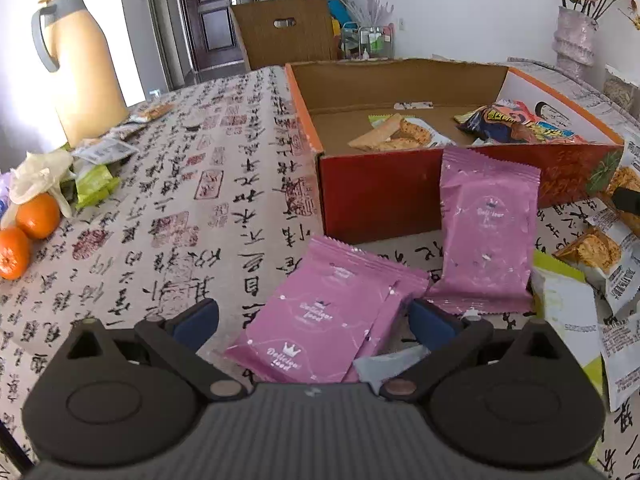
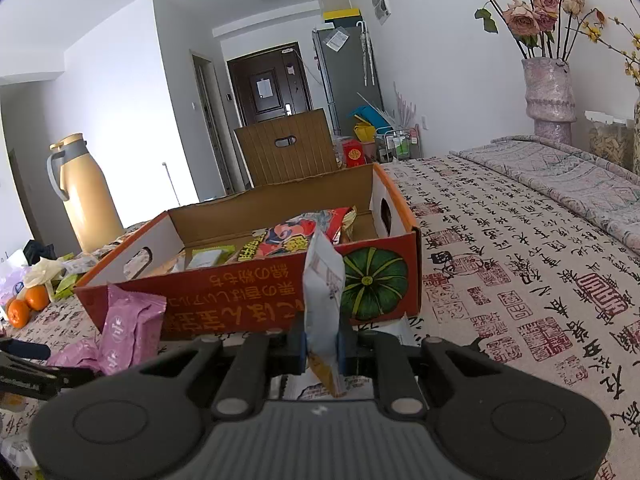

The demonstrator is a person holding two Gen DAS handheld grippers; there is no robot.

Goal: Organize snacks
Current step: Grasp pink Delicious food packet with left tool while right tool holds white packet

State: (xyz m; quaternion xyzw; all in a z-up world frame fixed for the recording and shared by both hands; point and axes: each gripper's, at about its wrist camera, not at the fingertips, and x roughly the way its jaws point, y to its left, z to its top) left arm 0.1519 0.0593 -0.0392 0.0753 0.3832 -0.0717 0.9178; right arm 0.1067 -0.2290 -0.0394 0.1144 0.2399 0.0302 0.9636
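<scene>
An open red cardboard box (image 1: 384,196) with several snack packets inside sits on the printed tablecloth. In the left wrist view my left gripper (image 1: 314,320) stands open, its blue pads either side of a flat pink packet (image 1: 320,320). A second pink packet (image 1: 486,232) leans upright against the box front. In the right wrist view my right gripper (image 2: 322,346) is shut on a white snack packet (image 2: 324,280), held upright on edge just in front of the box (image 2: 248,300). The pink packets (image 2: 128,328) show at the left there.
White and orange snack packets (image 1: 600,256) lie in a heap right of the pink ones. A yellow thermos jug (image 1: 84,68), two oranges (image 1: 28,228) and green wrappers (image 1: 94,184) crowd the left table edge. A flower vase (image 2: 550,96) stands far right, a wooden chair (image 2: 288,146) behind the box.
</scene>
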